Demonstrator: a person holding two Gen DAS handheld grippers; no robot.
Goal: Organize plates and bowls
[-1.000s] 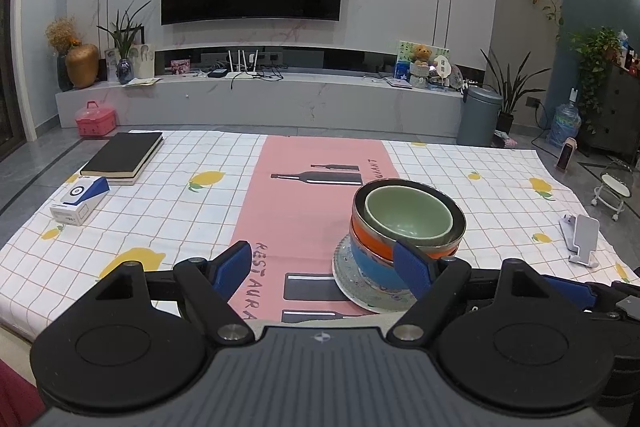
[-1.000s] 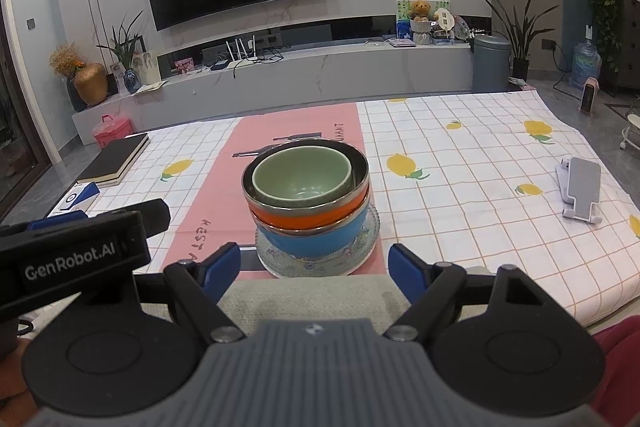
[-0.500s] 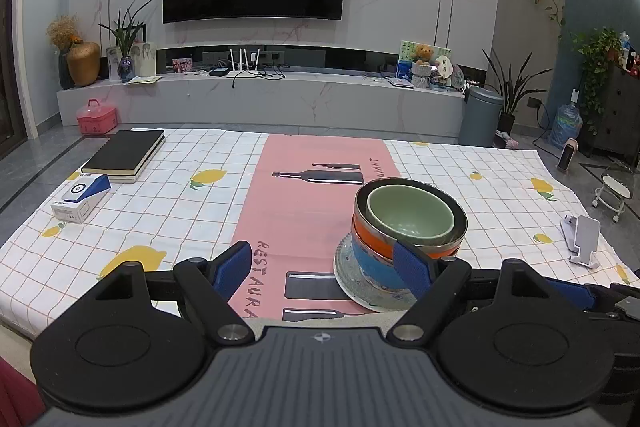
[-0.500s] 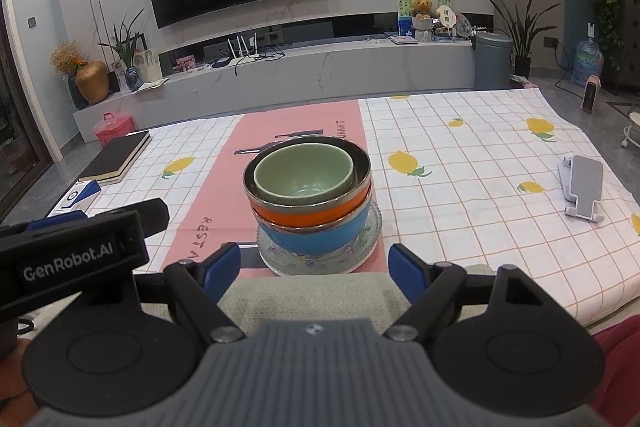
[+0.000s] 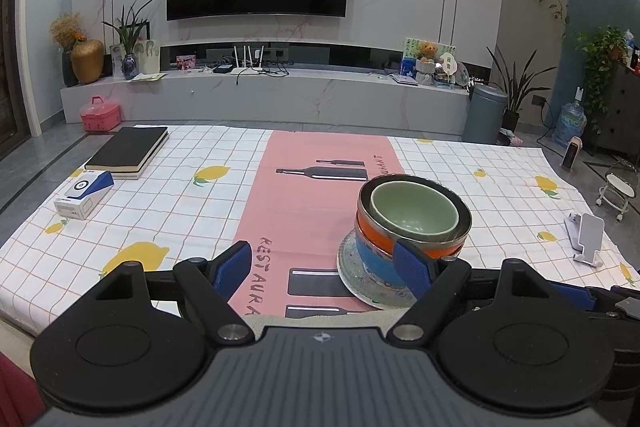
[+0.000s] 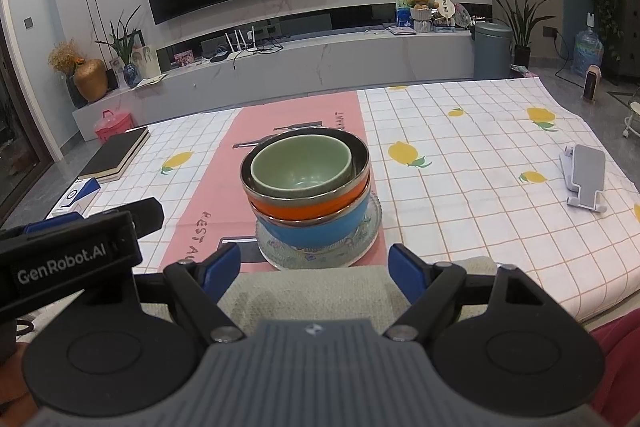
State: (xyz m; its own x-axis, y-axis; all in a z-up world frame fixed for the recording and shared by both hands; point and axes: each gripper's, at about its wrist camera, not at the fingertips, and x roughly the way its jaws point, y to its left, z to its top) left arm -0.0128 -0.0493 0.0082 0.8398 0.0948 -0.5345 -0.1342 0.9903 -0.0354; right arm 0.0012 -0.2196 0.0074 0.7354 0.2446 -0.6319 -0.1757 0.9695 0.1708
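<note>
A stack stands on the pink runner: a green bowl (image 6: 301, 163) nested in an orange steel-rimmed bowl (image 6: 312, 201), on a blue bowl (image 6: 320, 229), on a patterned glass plate (image 6: 366, 227). The stack also shows in the left wrist view, green bowl (image 5: 414, 211) on top, plate (image 5: 352, 267) beneath. My left gripper (image 5: 324, 263) is open and empty, its right fingertip in front of the stack. My right gripper (image 6: 314, 267) is open and empty, just short of the plate. The left gripper's body (image 6: 72, 251) shows at the right view's left side.
A checked lemon-print cloth (image 6: 460, 163) covers the table. A black book (image 5: 128, 149) and a white-blue box (image 5: 84, 193) lie at the far left. A white phone stand (image 6: 584, 179) sits at the right. A grey-green towel (image 6: 316, 287) lies at the near edge.
Both views have shifted very slightly; the stack and both grippers stay as they were.
</note>
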